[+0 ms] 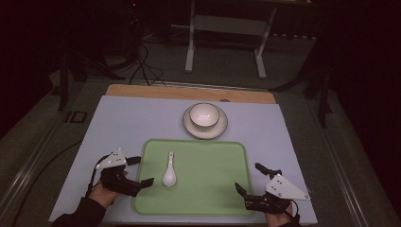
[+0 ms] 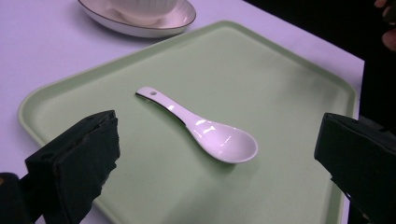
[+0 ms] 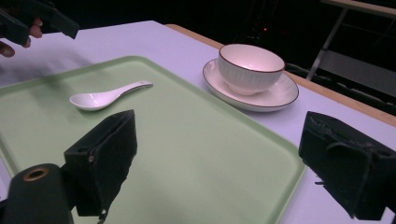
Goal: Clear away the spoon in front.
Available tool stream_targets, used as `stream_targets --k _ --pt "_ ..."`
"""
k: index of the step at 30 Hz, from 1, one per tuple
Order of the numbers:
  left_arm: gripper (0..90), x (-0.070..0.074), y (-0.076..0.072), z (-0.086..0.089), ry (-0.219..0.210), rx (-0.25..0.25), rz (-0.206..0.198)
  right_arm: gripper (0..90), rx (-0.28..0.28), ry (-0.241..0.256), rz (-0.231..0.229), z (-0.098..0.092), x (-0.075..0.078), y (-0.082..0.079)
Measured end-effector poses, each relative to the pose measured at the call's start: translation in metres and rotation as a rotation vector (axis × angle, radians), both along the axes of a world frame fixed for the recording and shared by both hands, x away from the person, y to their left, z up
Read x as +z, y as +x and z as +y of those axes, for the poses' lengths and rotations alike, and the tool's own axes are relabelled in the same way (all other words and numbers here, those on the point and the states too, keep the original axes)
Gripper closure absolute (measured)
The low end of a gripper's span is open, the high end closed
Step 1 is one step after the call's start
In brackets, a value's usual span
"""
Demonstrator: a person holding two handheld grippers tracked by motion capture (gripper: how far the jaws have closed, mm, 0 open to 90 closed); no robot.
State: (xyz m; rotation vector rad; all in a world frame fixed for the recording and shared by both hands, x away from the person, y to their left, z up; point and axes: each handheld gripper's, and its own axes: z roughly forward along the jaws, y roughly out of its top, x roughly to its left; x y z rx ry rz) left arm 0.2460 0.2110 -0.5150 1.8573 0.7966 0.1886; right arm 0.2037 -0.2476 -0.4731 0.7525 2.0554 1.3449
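Where the tray (image 1: 208, 189) lies on the tabletop (image 1: 118, 118): spoon (image 1: 169, 174) at 9 o'clock; bowl (image 1: 204, 115) on saucer (image 1: 189, 126) at 12; left gripper (image 1: 141, 171) and right gripper (image 1: 249, 178), fingers wide open, empty.

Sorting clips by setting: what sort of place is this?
Probably a dim lab or studio, not a dining room: a staged table holding one green tray, floor cables, and a bare metal stand behind.

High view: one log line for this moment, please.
left gripper open, empty | right gripper open, empty | spoon on green tray | bowl on saucer
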Motion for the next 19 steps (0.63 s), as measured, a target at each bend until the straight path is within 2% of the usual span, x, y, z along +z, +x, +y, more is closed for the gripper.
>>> stream_targets --k 10,19 --pt "0.0 -0.0063 0.0034 -0.0016 -0.007 0.009 -0.005 11.5 -0.002 0.002 0.014 -0.0015 -0.002 0.0019" --pt "0.0 -0.0051 0.0032 -0.0025 -0.013 0.008 -0.016 11.5 0.0 -0.003 0.014 -0.0017 -0.0021 0.0021"
